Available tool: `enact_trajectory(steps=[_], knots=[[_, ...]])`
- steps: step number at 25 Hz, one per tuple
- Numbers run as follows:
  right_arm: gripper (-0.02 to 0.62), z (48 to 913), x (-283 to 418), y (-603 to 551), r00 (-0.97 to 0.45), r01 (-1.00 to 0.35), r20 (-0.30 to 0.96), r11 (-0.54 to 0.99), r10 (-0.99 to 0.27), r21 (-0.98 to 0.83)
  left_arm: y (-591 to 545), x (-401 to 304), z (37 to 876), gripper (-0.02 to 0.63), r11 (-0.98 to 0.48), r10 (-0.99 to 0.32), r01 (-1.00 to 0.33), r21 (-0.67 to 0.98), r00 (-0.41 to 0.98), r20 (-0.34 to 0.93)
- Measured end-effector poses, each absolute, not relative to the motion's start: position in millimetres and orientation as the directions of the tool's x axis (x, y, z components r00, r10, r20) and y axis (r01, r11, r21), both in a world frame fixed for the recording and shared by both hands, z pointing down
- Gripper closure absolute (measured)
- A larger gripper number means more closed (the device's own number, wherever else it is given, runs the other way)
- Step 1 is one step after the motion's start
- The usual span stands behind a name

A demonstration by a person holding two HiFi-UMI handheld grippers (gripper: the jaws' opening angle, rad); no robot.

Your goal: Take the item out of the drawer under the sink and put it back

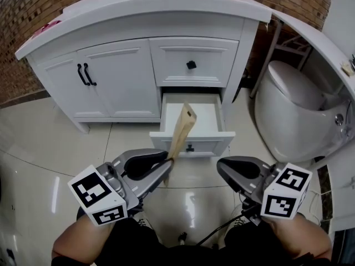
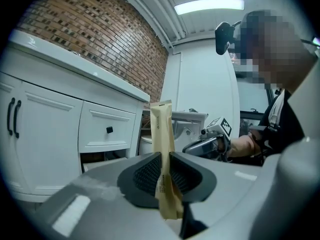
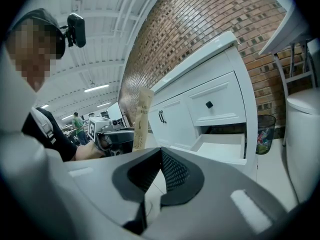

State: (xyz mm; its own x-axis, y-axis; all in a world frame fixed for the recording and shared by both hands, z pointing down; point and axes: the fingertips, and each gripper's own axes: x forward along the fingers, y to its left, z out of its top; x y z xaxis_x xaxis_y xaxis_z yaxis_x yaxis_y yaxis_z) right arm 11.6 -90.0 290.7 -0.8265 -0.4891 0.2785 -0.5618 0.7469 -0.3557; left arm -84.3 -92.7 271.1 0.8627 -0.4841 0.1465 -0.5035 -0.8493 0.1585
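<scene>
A long tan paper packet stands upright, pinched at its lower end by my left gripper, which is shut on it in front of the vanity. In the left gripper view the packet rises from between the dark pads. The lower drawer under the sink is pulled open and its white inside looks bare. My right gripper hovers to the right of the packet, jaws together with nothing between them. The right gripper view shows the packet and the open drawer.
A white toilet stands right of the vanity. The upper drawer and the double cabinet doors are closed. A mesh waste bin sits between vanity and toilet. The floor is glossy tile.
</scene>
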Motion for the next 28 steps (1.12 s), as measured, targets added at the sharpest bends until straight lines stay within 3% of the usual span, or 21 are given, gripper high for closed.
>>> enact_trajectory(steps=[28], knots=[[0.592,293.4,9.2,-89.2,-0.829,-0.558,0.284,0.748,-0.482,-0.36,-92.5,-82.7,278.5,0.541,-0.85,-0.486,-0.509,0.138,0.857,0.171]])
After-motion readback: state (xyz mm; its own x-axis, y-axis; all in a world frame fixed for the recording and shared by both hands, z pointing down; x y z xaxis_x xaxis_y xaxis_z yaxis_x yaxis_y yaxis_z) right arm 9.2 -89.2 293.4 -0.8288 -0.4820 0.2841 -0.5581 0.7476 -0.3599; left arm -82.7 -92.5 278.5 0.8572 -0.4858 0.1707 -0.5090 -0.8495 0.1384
